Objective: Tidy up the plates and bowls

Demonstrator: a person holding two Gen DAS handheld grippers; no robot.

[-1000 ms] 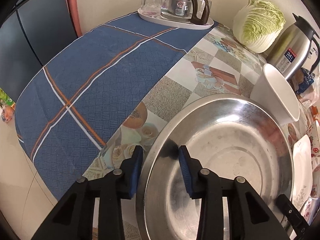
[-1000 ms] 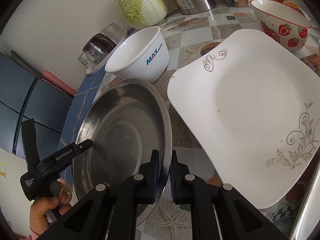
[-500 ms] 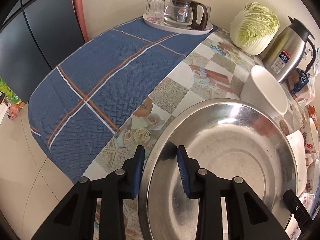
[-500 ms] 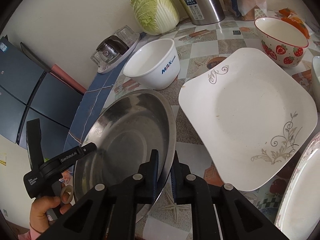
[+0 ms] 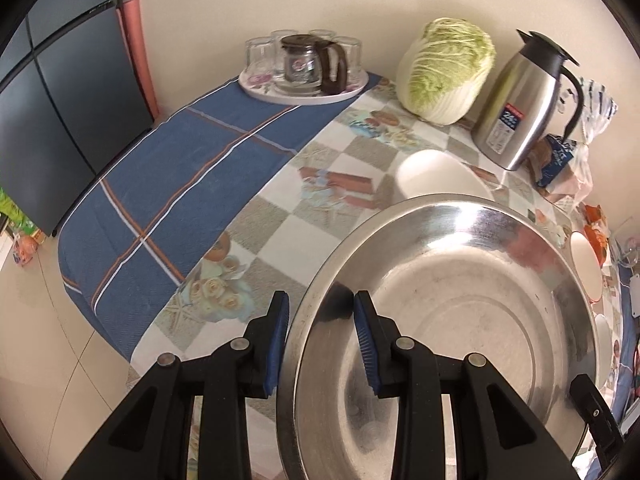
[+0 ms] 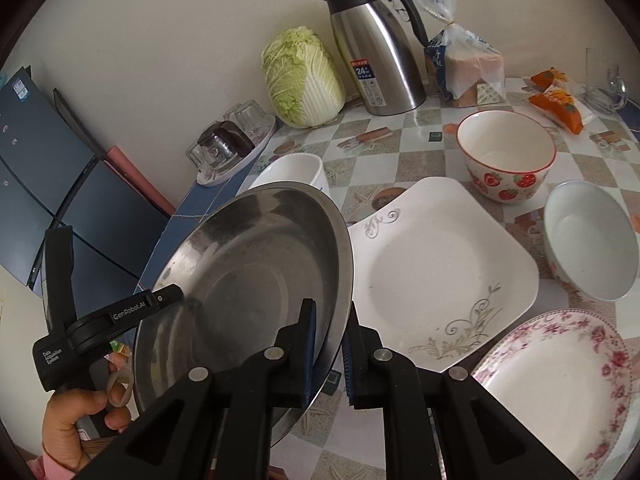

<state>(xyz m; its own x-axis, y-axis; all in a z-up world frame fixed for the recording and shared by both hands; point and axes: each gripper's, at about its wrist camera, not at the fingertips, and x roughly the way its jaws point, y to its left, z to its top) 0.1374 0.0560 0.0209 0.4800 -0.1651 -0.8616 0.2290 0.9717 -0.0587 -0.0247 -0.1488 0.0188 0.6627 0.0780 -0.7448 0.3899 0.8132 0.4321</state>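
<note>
A large round steel plate (image 5: 460,320) hangs tilted above the table, held at opposite rims by both grippers. My left gripper (image 5: 320,320) is shut on its left rim, one pad outside and one inside the dish. My right gripper (image 6: 331,316) is shut on the steel plate (image 6: 248,280) at its right rim. Below it on the table lie a square white plate (image 6: 436,276) with grey scrollwork, a strawberry-patterned bowl (image 6: 506,156), a pale bowl (image 6: 592,240), a floral plate (image 6: 560,384) and a white bowl (image 6: 296,168), partly hidden behind the steel plate.
A cabbage (image 5: 448,72), a steel thermos jug (image 5: 524,104) and a bagged loaf (image 6: 468,64) stand along the wall. A tray of glasses with a glass pot (image 5: 304,68) sits on the blue cloth (image 5: 168,184). A person's hand (image 6: 76,412) holds the left gripper.
Both grippers have risen with the steel plate between them. The table and the dishes on it now look farther below, and more of the table shows in both views.
</note>
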